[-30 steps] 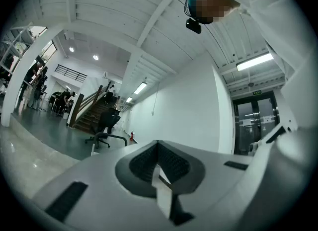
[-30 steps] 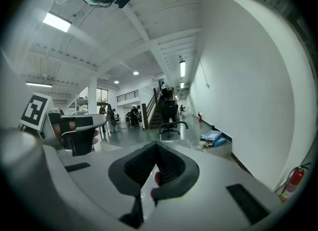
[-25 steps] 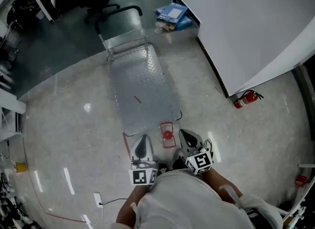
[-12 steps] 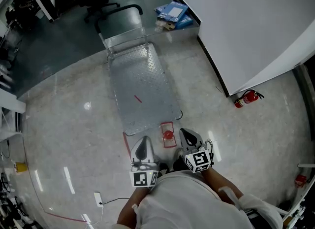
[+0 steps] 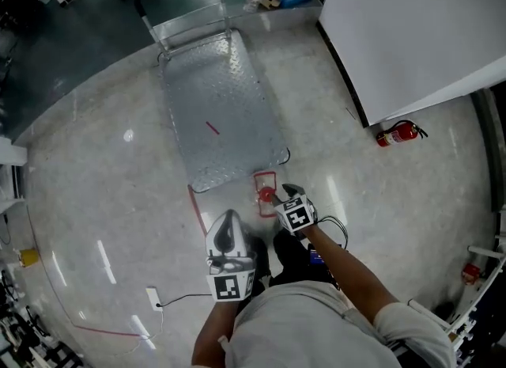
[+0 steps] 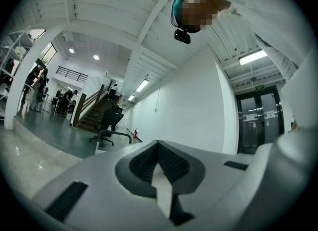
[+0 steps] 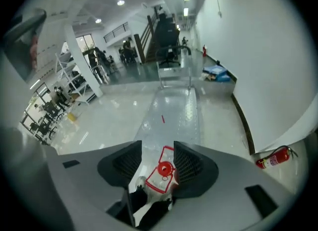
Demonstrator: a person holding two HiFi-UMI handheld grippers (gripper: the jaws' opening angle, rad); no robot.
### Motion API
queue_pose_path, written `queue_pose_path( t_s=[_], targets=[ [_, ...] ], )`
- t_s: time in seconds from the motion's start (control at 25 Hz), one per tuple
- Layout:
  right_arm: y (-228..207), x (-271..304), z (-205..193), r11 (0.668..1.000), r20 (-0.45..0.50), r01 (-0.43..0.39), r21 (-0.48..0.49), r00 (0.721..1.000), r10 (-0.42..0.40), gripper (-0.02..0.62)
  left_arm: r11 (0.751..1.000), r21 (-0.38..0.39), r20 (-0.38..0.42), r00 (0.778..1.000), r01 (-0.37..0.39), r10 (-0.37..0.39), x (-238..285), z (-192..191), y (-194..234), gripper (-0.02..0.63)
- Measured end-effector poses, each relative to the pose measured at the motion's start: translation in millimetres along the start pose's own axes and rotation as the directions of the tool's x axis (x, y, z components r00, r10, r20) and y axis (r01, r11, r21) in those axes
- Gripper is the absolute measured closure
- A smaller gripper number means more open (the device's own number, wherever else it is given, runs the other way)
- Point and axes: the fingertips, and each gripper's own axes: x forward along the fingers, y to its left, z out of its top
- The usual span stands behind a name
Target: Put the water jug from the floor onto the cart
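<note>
While the jaws of our right gripper [image 7: 158, 158] have just been opening, empty, aimed at the water jug [image 7: 163, 171], we hold our left gripper [image 6: 158, 163] closed.

Pale speckled floor [image 5: 103, 176], flat metal cart [image 5: 221, 105], red-capped water jug [image 5: 266, 194] just beside it, fire extinguisher [image 5: 395, 134]

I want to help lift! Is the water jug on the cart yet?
No: the water jug stands on the floor, just off the near end of the cart.
</note>
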Motion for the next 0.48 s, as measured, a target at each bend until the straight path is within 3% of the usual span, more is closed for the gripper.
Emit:
queue_pose_path(
  t_s=[0.08,0.24,0.48],
  targets=[
    [-4,44,-30,1.000,-0.114,-0.011,-0.005,0.993,0.010,0.398,1.000,-0.004,-0.016,1.000,-0.013,0.013,8,-19,11,0.603],
    [-11,108,-104,1.000,-0.302,-0.011,0.010,0.953,0.013,0.360,0.998,-0.050,-0.071,0.997,-0.025,0.021,14,-49,25,0.603],
    [-17,163,-152,0.999,-0.374,0.016,0.036,0.927,-0.001,0.347,0.997,-0.071,-0.125,0.992,-0.024,0.014,12,-85,39,0.603]
  ],
)
